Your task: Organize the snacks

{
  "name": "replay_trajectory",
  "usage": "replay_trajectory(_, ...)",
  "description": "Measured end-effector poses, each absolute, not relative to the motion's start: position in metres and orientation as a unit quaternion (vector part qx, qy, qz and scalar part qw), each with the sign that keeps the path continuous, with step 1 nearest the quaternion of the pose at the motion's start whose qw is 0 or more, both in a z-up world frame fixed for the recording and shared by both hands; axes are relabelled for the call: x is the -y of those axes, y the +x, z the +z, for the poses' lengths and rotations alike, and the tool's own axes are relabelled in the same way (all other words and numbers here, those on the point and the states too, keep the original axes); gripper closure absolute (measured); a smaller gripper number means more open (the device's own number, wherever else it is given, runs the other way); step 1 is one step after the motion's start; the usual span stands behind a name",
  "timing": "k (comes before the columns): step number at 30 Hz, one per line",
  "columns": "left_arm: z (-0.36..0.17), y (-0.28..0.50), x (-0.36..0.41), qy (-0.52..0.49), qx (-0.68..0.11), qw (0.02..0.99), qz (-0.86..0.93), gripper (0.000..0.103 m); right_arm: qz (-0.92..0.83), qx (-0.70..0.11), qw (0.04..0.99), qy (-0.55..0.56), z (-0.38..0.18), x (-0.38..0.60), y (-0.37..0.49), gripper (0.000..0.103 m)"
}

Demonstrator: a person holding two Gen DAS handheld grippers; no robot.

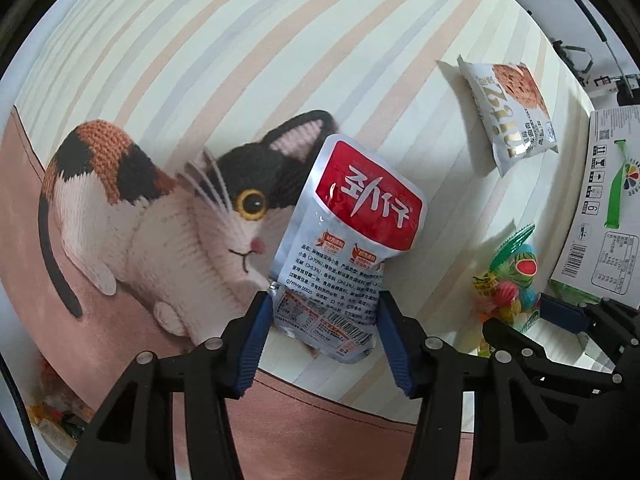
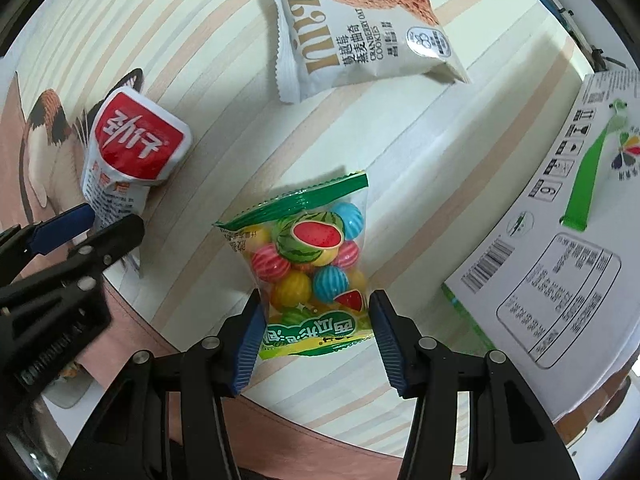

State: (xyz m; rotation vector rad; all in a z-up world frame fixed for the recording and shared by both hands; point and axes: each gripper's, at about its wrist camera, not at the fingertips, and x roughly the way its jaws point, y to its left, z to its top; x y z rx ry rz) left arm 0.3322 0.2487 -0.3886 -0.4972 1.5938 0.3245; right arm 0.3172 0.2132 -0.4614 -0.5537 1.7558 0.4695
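Note:
A red-and-silver snack pouch [image 1: 348, 240] stands between the blue pads of my left gripper [image 1: 325, 304], which is shut on its lower end above the cat-print cloth. The right wrist view shows the same pouch [image 2: 132, 148] pinched by the left gripper [image 2: 114, 218] at the left. My right gripper [image 2: 316, 304] is shut on the bottom of a clear bag of striped watermelon gum balls [image 2: 312, 252]. That candy bag [image 1: 508, 280] also shows at the right of the left wrist view. A white cranberry oat cookie packet [image 2: 360, 32] lies flat on the cloth beyond both grippers.
A white cardboard box [image 2: 560, 220] with a green strap lies at the right edge, close to the candy bag. The striped tablecloth [image 1: 240, 60] bears a knitted-cat print [image 1: 160, 220] and a pink band. Blurred wrappers [image 1: 52, 412] lie at the lower left.

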Motion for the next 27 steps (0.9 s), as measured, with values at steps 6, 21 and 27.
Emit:
replay_trajectory(6,-0.397,0.347,-0.248,-0.175,-0.728,0.65,0.133,0.037,0.199,-0.753,0.585,-0.226,-0.465,-0.202,0.302,0.048)
replay_trajectory(21,-0.388,0.375,-0.198,-0.095,-0.71,0.688,0.117,0.065,0.205,-0.755,0.582,-0.222,-0.472,-0.181,0.303,0.048)
replay_trajectory(27,-0.375,0.369,-0.186,-0.101,-0.701,0.698,0.104,0.075,0.214,-0.747,0.59,-0.219,-0.453,-0.175,0.302,0.049)
